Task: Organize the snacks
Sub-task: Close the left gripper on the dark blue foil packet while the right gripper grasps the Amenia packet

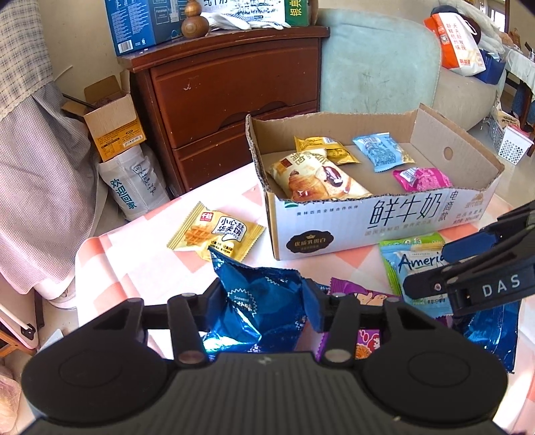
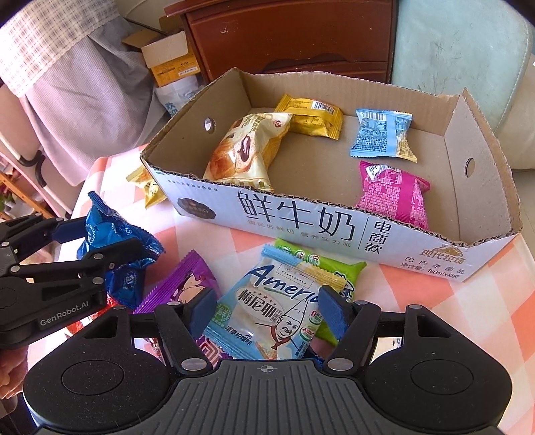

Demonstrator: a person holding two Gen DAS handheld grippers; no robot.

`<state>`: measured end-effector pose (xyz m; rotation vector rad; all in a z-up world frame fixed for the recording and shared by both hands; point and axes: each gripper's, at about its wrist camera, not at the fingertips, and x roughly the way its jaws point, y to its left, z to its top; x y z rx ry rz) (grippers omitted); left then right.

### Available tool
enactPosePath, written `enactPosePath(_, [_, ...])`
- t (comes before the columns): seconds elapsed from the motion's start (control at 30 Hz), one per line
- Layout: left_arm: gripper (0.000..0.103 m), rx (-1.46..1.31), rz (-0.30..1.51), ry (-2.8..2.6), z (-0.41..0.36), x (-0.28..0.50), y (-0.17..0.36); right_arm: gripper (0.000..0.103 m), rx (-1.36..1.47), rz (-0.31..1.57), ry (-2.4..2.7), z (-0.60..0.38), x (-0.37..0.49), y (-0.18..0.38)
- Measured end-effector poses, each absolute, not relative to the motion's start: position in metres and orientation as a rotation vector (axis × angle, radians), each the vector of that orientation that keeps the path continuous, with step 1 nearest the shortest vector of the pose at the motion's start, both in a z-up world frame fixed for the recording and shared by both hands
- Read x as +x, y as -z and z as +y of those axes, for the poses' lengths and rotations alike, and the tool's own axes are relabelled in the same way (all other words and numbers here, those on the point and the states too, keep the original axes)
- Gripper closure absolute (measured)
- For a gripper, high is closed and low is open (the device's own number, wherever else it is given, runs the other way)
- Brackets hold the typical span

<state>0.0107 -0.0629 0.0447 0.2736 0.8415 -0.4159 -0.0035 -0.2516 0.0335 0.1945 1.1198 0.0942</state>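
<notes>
Your left tongs (image 1: 260, 311) pinch the blue foil snack packet (image 1: 257, 301) above the checked bench (image 1: 133, 267); ahead sits the cardboard milk box (image 1: 367, 221) holding four packets, and your right tongs (image 1: 431, 271) reach over the white-and-green cracker packet (image 1: 411, 261)

Dark wooden dresser (image 1: 234, 100) behind table; pale green sofa (image 1: 378, 57) beside it; blue box (image 1: 140, 26) on dresser.
</notes>
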Motion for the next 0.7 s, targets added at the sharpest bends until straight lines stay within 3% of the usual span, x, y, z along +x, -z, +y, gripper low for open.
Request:
enactPosePath(0.13, [0.055, 0.27, 0.846, 0.424, -0.065, 0.011, -0.045, 0.066, 0.197, 1.112, -0.127, -0.251, -0.005, -0.035])
enactPosePath(0.5, [0.046, 0.296, 0.836, 0.459, -0.074, 0.014, -0.035, 0.075, 0.182, 1.1, -0.175, -0.249, -0.01, -0.035])
enactPosePath(0.7, [0.055, 0.314, 0.837, 0.47, -0.075, 0.011, -0.037, 0.075, 0.194, 1.104, -0.216, -0.252, -0.011, -0.036])
